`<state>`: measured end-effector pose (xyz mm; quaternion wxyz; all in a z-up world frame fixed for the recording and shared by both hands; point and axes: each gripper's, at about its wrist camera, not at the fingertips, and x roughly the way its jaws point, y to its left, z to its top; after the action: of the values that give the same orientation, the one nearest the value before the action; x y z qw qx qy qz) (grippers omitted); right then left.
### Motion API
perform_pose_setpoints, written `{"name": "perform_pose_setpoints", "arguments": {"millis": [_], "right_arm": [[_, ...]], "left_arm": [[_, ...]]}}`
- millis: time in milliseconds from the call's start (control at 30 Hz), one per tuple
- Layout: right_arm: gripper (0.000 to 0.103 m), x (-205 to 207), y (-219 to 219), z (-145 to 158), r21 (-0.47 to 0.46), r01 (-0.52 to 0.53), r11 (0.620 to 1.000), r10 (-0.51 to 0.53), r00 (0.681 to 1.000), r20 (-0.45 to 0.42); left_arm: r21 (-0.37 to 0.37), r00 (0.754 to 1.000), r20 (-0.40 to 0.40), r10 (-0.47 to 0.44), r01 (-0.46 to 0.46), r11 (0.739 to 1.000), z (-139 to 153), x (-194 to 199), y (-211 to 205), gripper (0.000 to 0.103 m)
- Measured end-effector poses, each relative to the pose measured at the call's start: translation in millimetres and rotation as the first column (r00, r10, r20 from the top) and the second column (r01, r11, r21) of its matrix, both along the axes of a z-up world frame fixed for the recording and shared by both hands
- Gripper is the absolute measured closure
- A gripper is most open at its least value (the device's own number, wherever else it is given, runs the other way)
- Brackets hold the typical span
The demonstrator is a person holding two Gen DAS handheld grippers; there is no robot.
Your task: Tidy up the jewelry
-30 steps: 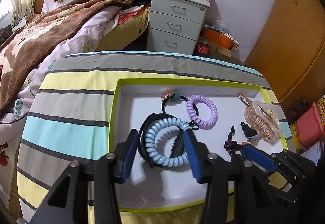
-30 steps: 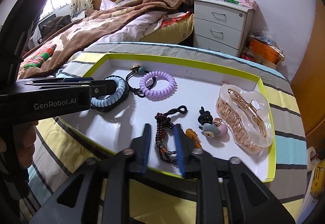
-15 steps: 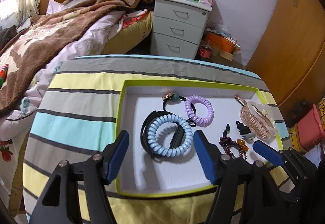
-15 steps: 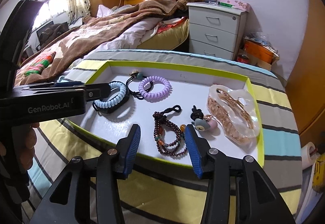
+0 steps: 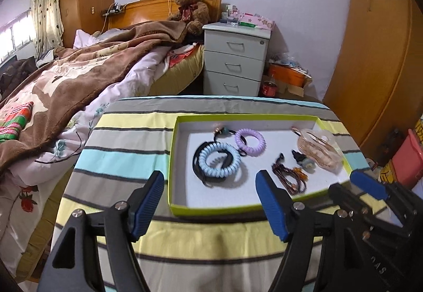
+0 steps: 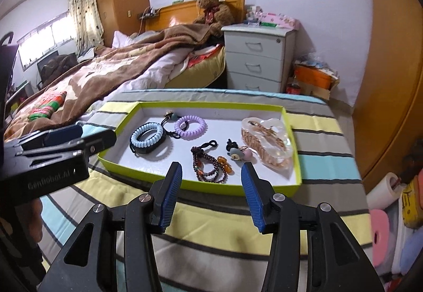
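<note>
**Hair ties and beads in a shallow tray, both grippers empty above it**

A shallow rectangular tray (image 6: 124, 130), white inside with lime-green cardboard walls, lies on a worktop (image 6: 325, 128) covered by soft cloth striped yellow, grey and pale blue. In the tray, at its left, a pale blue spiral coil tie (image 6: 147, 134) rests on a flat black band (image 5: 197, 159). Just beyond, a lilac coil tie (image 6: 190, 126) touches a thin black elastic with a small round charm (image 6: 171, 115). Nearer the front lies a looped string of dark, glossy beads (image 6: 208, 167), beside a small cartoon-figure tie (image 6: 235, 151). At the right end sits a large clear claw clip (image 6: 267, 141) with rose-gold teeth.

The left gripper (image 5: 210, 202) and right gripper (image 6: 211, 192) hover at the tray's near edge. Their ribbed blue fingers (image 6: 170, 194) have just been opening; they stand well apart with nothing between them.

Behind are a rumpled brown plush blanket (image 5: 105, 64), a teddy bear (image 5: 190, 9) and a white drawer unit (image 5: 235, 59).
</note>
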<state>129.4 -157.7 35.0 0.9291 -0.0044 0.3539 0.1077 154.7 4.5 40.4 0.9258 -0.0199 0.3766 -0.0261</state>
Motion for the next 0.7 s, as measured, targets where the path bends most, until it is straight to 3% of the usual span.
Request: {"name": "perform_pose_setpoints", "arguments": {"millis": [700], "right_arm": [[0.055,-55,-6,21,0.033,0.053,0.998,-0.056,0.996,0.076]], "left_arm": [[0.010,0.999,0.054,-0.002,0.002,1.000,9,-62,-12,0.028]]}}
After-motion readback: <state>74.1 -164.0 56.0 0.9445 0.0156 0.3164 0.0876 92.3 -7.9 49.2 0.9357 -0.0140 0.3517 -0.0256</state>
